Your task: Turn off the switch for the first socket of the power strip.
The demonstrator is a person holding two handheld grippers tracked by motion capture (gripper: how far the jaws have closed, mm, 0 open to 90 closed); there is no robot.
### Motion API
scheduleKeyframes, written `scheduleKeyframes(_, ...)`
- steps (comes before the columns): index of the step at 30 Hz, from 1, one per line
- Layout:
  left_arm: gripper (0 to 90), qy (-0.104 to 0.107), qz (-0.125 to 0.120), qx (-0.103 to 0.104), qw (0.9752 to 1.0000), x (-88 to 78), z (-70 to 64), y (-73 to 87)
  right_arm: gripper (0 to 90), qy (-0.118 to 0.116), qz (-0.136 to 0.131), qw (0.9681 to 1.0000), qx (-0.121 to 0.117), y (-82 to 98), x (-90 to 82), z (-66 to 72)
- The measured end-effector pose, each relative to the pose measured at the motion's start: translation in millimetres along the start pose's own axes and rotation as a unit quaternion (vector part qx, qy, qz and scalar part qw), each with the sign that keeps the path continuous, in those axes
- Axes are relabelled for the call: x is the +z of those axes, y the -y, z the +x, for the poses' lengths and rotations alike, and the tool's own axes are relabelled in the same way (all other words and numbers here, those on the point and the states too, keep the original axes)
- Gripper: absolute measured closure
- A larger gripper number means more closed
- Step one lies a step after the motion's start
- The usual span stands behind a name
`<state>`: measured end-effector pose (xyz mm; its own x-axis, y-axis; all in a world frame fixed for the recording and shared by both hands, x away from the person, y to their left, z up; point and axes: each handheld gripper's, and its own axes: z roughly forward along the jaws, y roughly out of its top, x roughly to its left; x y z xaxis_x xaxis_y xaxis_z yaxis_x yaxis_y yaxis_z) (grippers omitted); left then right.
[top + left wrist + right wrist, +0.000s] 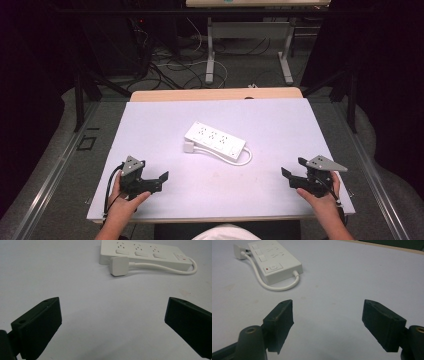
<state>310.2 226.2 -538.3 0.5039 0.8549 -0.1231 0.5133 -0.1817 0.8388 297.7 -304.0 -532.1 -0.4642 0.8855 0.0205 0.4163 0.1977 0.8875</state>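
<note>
Fingers [40,325] of both grippers spread wide, nothing held. Power strip [215,141]: rigid, light, smooth; narrow sides to be gripped. Cord [239,161] springy.

Left gripper [159,179] and right gripper [291,171], fingers wide apart.

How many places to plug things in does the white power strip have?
3, in one row along the top of the power strip: one nearest the plug, one in the middle, one nearest the switch.
</note>
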Motion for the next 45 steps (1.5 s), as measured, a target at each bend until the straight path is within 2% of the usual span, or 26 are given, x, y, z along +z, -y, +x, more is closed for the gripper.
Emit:
scheduleKeyframes(8, 7.0, 0.005, -0.009, -0.004, 0.9999, -2.0, -3.2, -3.6, 24.0, 0.002, 0.000, 1.0000, -0.007, -0.7, -1.9, 3.9)
scheduleKeyframes(9, 10.1, 0.005, -0.011, -0.001, 0.9999, -3.0, -3.7, -4.9, 24.0, -0.002, -0.001, 1.0000, -0.001, 0.0, -0.8, 5.1)
scheduleKeyframes(11, 11.5, 0.005, -0.018, 0.004, 0.9998, -4.3, -6.5, -7.2, 24.0, -0.003, 0.001, 1.0000, -0.003, 0.2, -1.0, 5.0)
scheduleKeyframes(12, 15.5, 0.005, -0.020, 0.005, 0.9998, -4.8, -8.3, -8.5, 24.0, -0.001, 0.001, 1.0000, -0.003, 0.7, -1.0, 6.4)
scheduleKeyframes(15, 15.9, 0.010, -0.021, 0.012, 0.9997, -4.7, -12.5, -13.3, 24.0, -0.002, 0.000, 1.0000, -0.001, 0.4, -1.5, 8.2)
scheduleKeyframes(16, 16.0, 0.012, -0.018, 0.014, 0.9997, -4.4, -14.1, -15.2, 23.8, -0.003, -0.007, 0.9999, -0.007, 0.0, -0.9, 8.7)
scheduleKeyframes(21, 16.3, 0.017, -0.015, 0.031, 0.9993, -1.5, -21.6, -26.1, 23.4, -0.004, -0.006, 1.0000, -0.003, 0.0, -0.7, 9.4)
scheduleKeyframes(25, 19.0, 0.025, -0.011, 0.032, 0.9991, 2.1, -24.2, -36.4, 23.4, -0.004, -0.004, 1.0000, -0.007, -0.1, -0.5, 8.2)
scheduleKeyframes(28, 20.9, 0.031, -0.012, 0.031, 0.9990, 3.4, -24.8, -45.1, 23.4, -0.004, -0.001, 1.0000, -0.001, -0.2, -2.6, 7.8)
scheduleKeyframes(30, 22.2, 0.030, -0.013, 0.031, 0.9990, 4.2, -25.2, -50.8, 23.4, -0.002, -0.008, 1.0000, 0.004, 0.5, -1.9, 7.4)
scheduleKeyframes(35, 24.2, 0.034, -0.017, 0.038, 0.9985, 5.0, -26.5, -64.6, 23.3, -0.002, -0.005, 0.9998, 0.017, 1.5, -2.7, 5.8)
scheduleKeyframes(45, 25.5, 0.041, -0.018, 0.046, 0.9979, 7.3, -25.4, -89.0, 23.1, -0.006, 0.001, 0.9999, 0.015, 1.5, -2.9, 5.7)
